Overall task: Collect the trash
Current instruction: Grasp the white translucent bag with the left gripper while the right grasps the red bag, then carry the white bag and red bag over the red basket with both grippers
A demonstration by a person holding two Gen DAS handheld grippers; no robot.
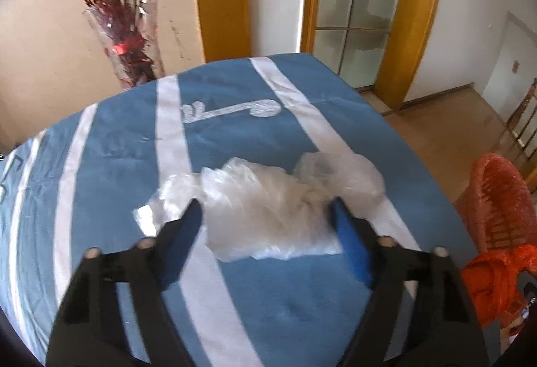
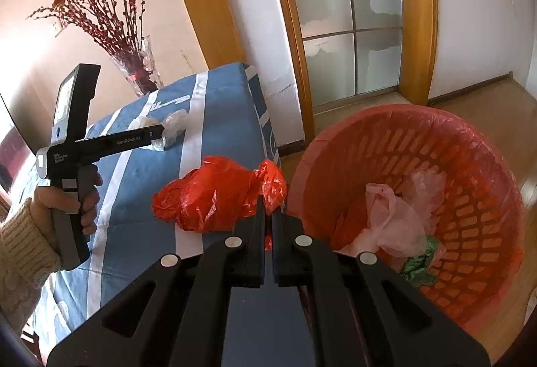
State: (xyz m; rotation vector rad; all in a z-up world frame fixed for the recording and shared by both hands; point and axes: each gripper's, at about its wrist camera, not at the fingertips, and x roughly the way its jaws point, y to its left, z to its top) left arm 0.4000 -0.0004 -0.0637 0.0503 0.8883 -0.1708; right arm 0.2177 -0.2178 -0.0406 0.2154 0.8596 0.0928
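Observation:
A crumpled clear plastic bag [image 1: 268, 199] lies on the blue-and-white striped tablecloth [image 1: 134, 165]. My left gripper [image 1: 266, 209] is open, its two fingers on either side of the bag's near end. In the right wrist view the left gripper [image 2: 157, 135] reaches over the same bag [image 2: 174, 125]. My right gripper [image 2: 266, 209] is shut on a crumpled red plastic bag [image 2: 214, 192] and holds it at the table's right edge, next to the red basket [image 2: 470, 165]. The red bag also shows in the left wrist view [image 1: 493, 279].
The red basket, lined with a red bag, stands on the floor right of the table and holds pink [image 2: 392, 219] and green [image 2: 419, 263] bags. A glass vase of red branches [image 1: 127, 41] stands beyond the table's far left corner. A glass door [image 2: 352, 24] is behind.

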